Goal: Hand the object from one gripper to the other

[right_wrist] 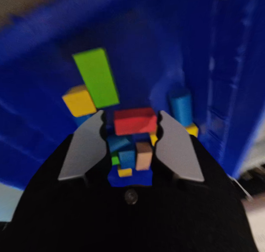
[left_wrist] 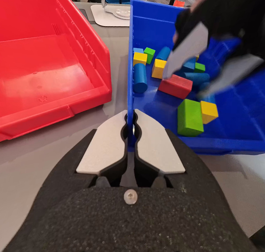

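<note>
A red block [left_wrist: 175,86] lies in the blue bin [left_wrist: 236,123] among several blue, yellow and green blocks. My right gripper [left_wrist: 182,86] reaches down into the bin from the upper right, blurred. It is open, with one fingertip on each side of the red block. In the right wrist view the red block [right_wrist: 134,121] sits between the tips of the open right gripper [right_wrist: 131,115]; I cannot tell whether they touch it. My left gripper [left_wrist: 130,114] is shut on the blue bin's left wall [left_wrist: 130,73] at its near corner.
An empty red bin [left_wrist: 50,65] stands on the grey table to the left of the blue bin. A large green block [left_wrist: 189,117] and a yellow cube [left_wrist: 208,111] lie near the blue bin's front. A white mat [left_wrist: 109,17] lies at the back.
</note>
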`<state>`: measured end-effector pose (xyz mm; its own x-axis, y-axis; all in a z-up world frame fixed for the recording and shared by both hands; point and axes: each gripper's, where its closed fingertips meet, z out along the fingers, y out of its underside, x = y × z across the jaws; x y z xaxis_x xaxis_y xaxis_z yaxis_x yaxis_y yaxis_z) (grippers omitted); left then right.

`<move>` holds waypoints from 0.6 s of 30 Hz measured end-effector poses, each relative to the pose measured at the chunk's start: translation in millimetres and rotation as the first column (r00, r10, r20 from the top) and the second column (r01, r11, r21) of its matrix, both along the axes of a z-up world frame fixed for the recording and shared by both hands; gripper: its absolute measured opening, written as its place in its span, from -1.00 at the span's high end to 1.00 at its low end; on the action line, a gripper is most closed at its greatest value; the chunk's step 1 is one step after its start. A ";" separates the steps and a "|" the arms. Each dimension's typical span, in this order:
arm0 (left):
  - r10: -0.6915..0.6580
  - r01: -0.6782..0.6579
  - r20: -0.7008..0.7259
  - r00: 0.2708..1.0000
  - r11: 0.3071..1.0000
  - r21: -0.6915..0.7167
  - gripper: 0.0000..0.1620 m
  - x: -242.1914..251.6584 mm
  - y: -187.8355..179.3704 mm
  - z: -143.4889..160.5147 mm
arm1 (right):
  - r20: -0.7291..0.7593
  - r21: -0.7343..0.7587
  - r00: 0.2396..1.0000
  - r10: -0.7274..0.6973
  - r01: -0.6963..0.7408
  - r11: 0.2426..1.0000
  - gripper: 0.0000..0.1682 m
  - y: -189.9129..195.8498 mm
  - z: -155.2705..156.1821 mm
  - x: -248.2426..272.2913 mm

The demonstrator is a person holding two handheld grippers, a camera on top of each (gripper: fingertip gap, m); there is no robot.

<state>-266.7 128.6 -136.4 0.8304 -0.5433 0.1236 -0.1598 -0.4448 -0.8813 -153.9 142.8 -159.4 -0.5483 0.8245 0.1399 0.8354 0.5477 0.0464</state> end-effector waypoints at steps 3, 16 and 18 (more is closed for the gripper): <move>0.001 -0.001 0.003 1.000 1.000 -0.002 0.96 0.0 0.0 0.1 | -0.051 0.277 0.995 -0.087 0.098 0.956 0.25 79.1 33.0 20.7; -0.002 0.002 0.001 1.000 1.000 -0.002 0.96 0.4 -0.3 0.0 | -0.102 -0.177 0.971 -0.217 0.197 0.964 0.18 -14.7 -33.1 -10.9; -0.005 0.005 -0.001 1.000 1.000 -0.001 0.96 1.1 -0.8 -0.2 | -0.146 0.175 0.977 -0.154 0.179 0.968 0.52 58.8 -9.6 4.0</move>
<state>-265.7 127.8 -136.6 0.8279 -0.5471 0.1236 -0.1627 -0.4451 -0.8806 -149.9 201.7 -169.0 -0.3725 0.8552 0.3603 0.9195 0.3925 0.0191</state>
